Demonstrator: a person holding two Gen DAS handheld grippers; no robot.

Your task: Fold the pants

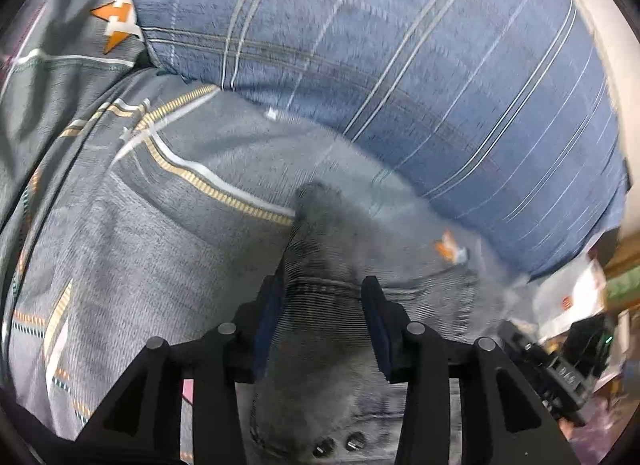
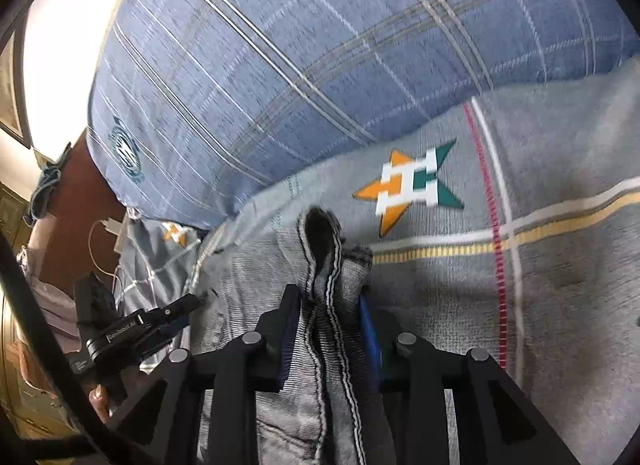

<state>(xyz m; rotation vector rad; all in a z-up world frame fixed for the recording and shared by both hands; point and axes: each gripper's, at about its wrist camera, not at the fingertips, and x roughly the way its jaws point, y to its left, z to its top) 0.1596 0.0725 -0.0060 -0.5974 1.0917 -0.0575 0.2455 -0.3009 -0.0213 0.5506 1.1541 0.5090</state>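
Note:
The pants are grey denim (image 1: 320,249). In the left wrist view my left gripper (image 1: 324,289) is shut on a bunched fold of them near the waistband, with two metal buttons showing below. In the right wrist view my right gripper (image 2: 330,297) is shut on a stitched edge of the pants (image 2: 324,257), which sticks up past the fingertips. The pants hang down between both pairs of fingers over the grey bedsheet. The left gripper also shows in the right wrist view (image 2: 176,313) at the left.
A grey bedsheet (image 2: 560,285) with stripes and star logos lies beneath. A large blue plaid pillow (image 1: 400,45) lies just ahead, also in the right wrist view (image 2: 300,45). Bedside clutter and a cable (image 2: 100,233) sit at the left.

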